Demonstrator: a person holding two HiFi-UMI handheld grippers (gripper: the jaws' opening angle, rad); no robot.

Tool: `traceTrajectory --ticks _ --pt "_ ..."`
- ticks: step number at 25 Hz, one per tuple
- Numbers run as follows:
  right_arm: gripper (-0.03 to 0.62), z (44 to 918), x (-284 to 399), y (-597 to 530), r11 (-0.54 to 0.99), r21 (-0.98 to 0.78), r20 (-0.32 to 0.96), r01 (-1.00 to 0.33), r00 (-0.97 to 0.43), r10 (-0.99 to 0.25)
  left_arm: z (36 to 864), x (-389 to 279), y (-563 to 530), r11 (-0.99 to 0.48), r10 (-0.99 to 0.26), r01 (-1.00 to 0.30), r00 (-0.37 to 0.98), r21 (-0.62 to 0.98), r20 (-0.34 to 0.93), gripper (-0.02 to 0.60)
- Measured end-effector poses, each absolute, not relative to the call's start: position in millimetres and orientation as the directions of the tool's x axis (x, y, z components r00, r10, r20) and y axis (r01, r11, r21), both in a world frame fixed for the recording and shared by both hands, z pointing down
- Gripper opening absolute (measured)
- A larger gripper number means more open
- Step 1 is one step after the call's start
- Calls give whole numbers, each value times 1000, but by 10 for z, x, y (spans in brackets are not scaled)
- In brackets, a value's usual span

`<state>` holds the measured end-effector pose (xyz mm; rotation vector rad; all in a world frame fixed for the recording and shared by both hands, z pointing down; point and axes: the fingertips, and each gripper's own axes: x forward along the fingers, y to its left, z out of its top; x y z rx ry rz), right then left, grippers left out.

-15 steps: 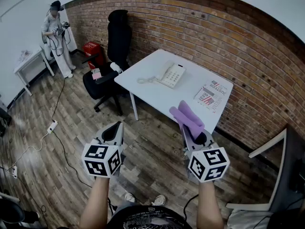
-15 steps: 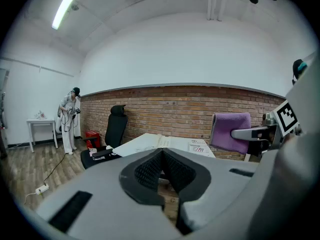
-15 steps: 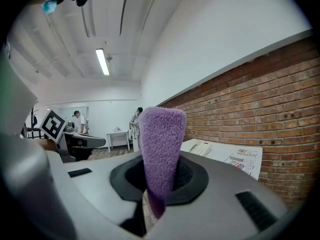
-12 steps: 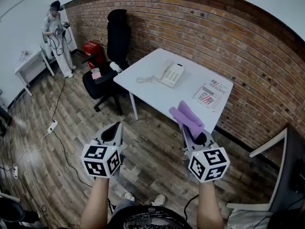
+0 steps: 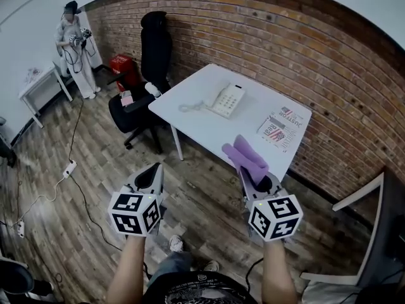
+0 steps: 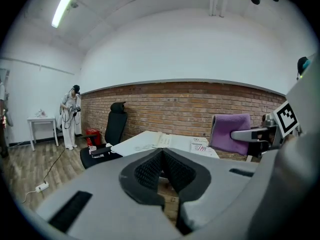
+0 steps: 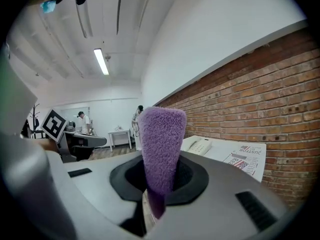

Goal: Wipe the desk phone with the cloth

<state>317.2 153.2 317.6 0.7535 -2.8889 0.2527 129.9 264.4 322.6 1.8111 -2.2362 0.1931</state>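
A white desk phone [image 5: 226,99] with a coiled cord lies on the white desk [image 5: 196,116] by the brick wall, well ahead of both grippers. My right gripper [image 5: 252,171] is held over the floor short of the desk's near edge, shut on a folded purple cloth [image 5: 245,156] that sticks up from its jaws. In the right gripper view the cloth [image 7: 160,144] fills the middle, with the phone [image 7: 200,145] beyond it. My left gripper [image 5: 152,170] hangs over the wooden floor, shut with nothing in it [image 6: 161,155].
A newspaper [image 5: 282,126] lies on the desk's right part. A black office chair [image 5: 144,75] stands at the desk's left end, with a red bin [image 5: 123,64] behind it. A person [image 5: 71,46] stands far left beside a small white table [image 5: 39,84]. A power strip [image 5: 68,168] and cable lie on the floor.
The view has shifted slightly and the holder's leg has stepped forward toward the desk. Both grippers keep their pose, with the cloth still held.
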Motion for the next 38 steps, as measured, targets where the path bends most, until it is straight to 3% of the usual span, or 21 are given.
traceTrajectory --ticks 9,28,38 --pt "43 3289 2706 1038 852 -120 203 -510 -852 -482 3344 829 2066 186 -946 -980 -159 72 282 5" --pt "43 3398 1012 -213 758 -105 312 -643 -745 -589 3474 -1000 482 31 -950 -990 14 138 311 5" --pt "43 3419 889 -647 662 -98 319 -743 -653 -687 3569 -1286 -17 -90 -939 -985 134 149 317 5"
